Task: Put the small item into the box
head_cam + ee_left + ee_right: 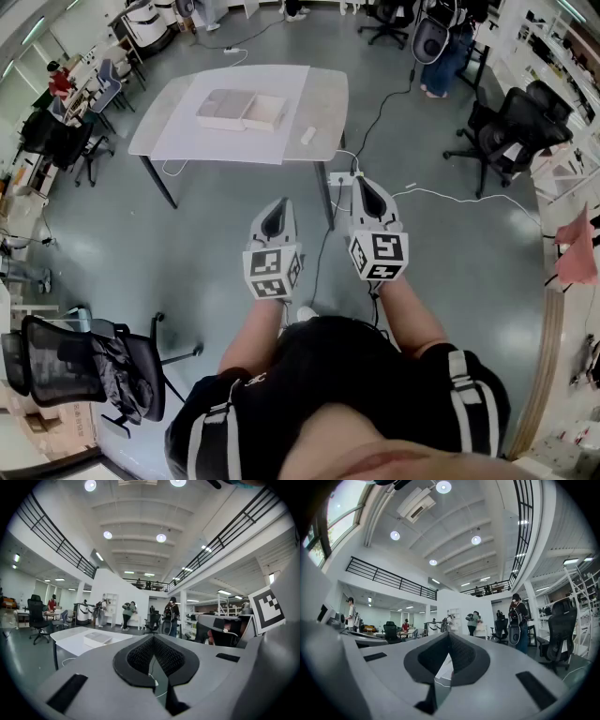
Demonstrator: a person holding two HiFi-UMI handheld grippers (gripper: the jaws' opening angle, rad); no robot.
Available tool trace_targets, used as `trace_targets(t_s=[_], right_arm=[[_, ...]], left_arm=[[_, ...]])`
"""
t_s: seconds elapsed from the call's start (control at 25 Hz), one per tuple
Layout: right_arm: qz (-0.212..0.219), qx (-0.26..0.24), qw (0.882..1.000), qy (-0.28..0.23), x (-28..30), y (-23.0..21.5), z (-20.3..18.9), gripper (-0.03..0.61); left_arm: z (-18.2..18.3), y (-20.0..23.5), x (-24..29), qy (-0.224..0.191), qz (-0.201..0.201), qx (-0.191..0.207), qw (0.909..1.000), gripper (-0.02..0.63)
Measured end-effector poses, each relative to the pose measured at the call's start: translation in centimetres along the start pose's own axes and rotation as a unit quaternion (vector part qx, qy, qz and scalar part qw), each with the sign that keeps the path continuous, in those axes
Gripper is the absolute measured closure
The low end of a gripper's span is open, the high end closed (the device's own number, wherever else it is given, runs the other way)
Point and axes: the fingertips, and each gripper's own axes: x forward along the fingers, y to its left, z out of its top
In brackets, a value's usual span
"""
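Head view has the person standing well back from the table, with both grippers held out in front over the floor. The left gripper and the right gripper each have their jaws closed together, with nothing between them. The small item lies near the table's near edge, toward its right corner, just at the border of a white sheet. The box sits at the middle of the table, apart from the item.

The step in hand looks like the approach. It would go best if the person walks up to the near edge, spreads one gripper's jaws before lowering it, and straddles the item squarely. The other gripper can stay clear of the box's opening.
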Motion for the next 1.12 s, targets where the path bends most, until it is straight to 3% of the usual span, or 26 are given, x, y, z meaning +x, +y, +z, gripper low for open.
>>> trace_targets(t_s=[0.52, 1.12], right_arm=[[0.038, -0.008, 0.999, 0.005, 0.4, 0.7, -0.2, 0.566], [0.051, 0.001, 0.999, 0.011, 4.0, 3.6, -0.6, 0.566]], left_arm=[[0.9, -1.7, 0.3, -0.013, -0.014, 0.006, 0.9998, 0.609], [0.7, 2.7, 0.5, -0.016, 0.001, -0.002, 0.9999, 0.609]])
